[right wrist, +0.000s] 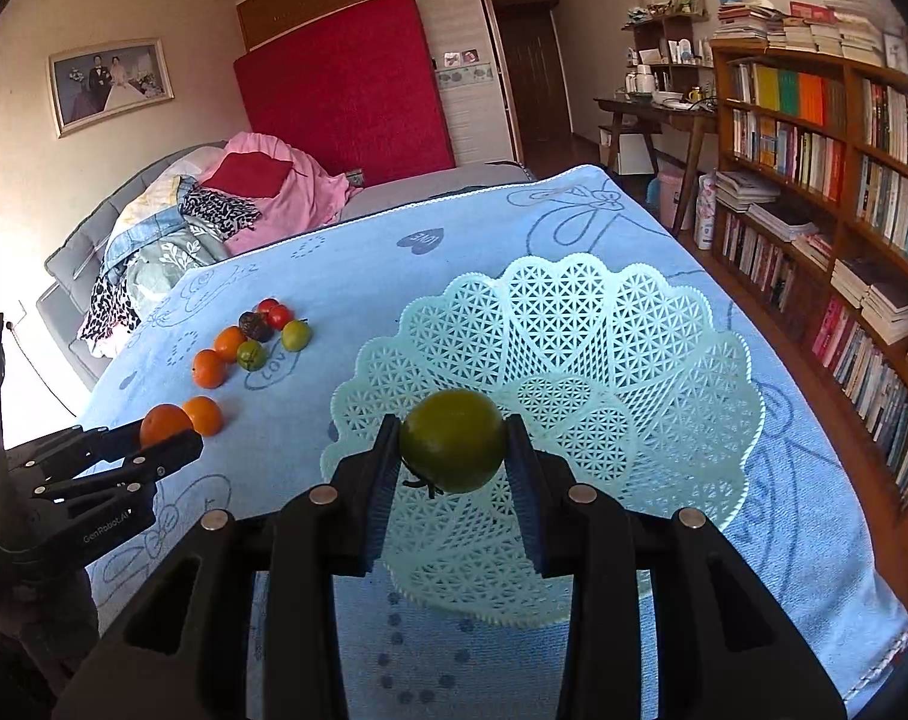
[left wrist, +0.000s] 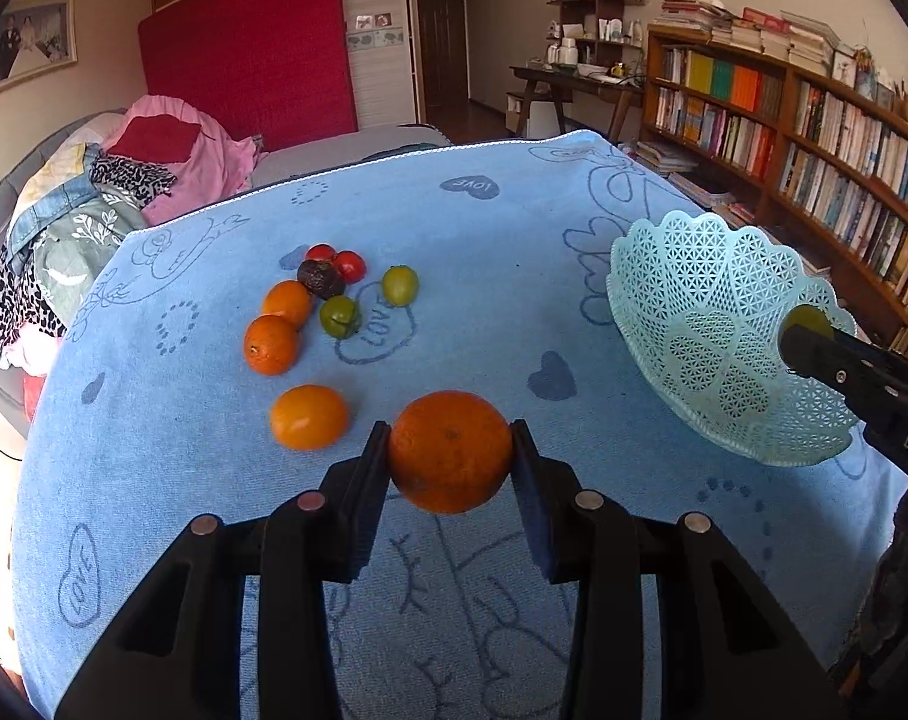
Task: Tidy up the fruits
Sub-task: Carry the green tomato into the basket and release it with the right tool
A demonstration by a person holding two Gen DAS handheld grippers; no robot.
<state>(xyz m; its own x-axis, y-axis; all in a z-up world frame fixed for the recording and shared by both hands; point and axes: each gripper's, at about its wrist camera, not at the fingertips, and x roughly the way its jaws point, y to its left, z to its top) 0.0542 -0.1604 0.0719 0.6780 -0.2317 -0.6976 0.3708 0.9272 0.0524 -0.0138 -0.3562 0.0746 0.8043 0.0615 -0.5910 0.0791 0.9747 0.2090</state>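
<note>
Your left gripper (left wrist: 450,450) is clamped on an orange (left wrist: 450,452), both pads pressed flat against its sides across the widest part, which looks like a sensible hold because a round fruit would roll out of a pinch set any higher or lower. Your right gripper (right wrist: 454,450) is closed the same way on a green fruit (right wrist: 452,441), stem end turned down, and it hangs over the near rim of the pale lattice basket (right wrist: 664,360), so I judge that fruit is the one ready to be let go first. The basket sits on the blue cloth (left wrist: 484,300) at about three o'clock from the orange in the left wrist view, empty as far as either view shows. The loose fruit lies in a cluster at about eleven o'clock from the held orange: three more oranges (left wrist: 272,344), two green fruits (left wrist: 400,285), two red ones (left wrist: 350,266) and a dark wrinkled one (left wrist: 320,279), all well apart from the basket. The right wrist view gives you the basket's whole floor and shows your left gripper low at nine o'clock, off to the basket's side. The left wrist view shows only the right gripper's fingertip against the basket wall, but it shows the cluster closer and plainer.
</note>
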